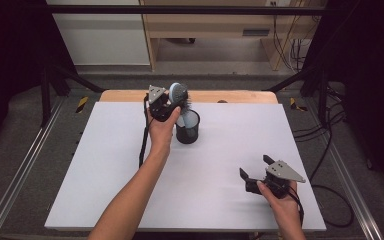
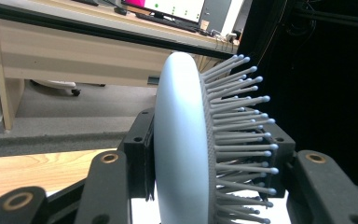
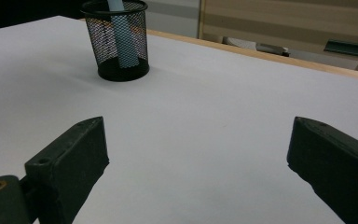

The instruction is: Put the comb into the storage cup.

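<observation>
Starting nearest the person: the right tongs sit low over the front right of the tabletop, jaws spread wide with nothing between them. From the right gripper view you just see bare white surface in the gap, with the mesh cup well off toward the far left. So that hand is basically parked and well apart from the action.

Further back, the left tongs are the ones doing the work. They're clamped on the head of the hairbrush, one jaw on the smooth pale-blue back, the other in among the bristles. The brush stands nearly upright, head up, handle pointing down into the black mesh cup, which stands near the far edge of the tabletop, a bit left of middle.

That's the bit that matters imo: the brush's long axis runs roughly vertical, tilted a little, and the cup sits right below the left tongs. The handle is already inside the rim, but I can't tell if its end touches the bottom. Looks like the left hand only has to lower or let go; any wobble could tip the cup.
</observation>
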Available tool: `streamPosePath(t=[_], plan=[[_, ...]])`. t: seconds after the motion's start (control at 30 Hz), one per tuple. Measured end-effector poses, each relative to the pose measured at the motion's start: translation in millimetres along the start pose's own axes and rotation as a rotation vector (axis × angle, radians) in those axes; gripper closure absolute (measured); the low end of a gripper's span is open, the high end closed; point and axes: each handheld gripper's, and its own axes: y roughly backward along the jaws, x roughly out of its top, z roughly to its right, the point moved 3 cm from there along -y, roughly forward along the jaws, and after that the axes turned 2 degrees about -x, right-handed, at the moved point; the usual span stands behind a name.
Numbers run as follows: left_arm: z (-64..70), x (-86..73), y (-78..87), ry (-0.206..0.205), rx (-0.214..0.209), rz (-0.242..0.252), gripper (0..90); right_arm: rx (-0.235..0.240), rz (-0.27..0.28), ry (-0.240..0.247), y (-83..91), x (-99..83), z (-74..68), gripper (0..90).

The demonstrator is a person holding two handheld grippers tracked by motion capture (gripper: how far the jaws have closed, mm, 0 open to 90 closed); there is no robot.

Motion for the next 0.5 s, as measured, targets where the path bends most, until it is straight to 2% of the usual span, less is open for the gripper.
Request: streamPosePath(t=[0.5], plan=[[-2.7,-0.7,1.6,0.007,-0.001,0.003,49.3,0.002,-0.002,0.000,-0.2,-0.1,-0.9,5.2]])
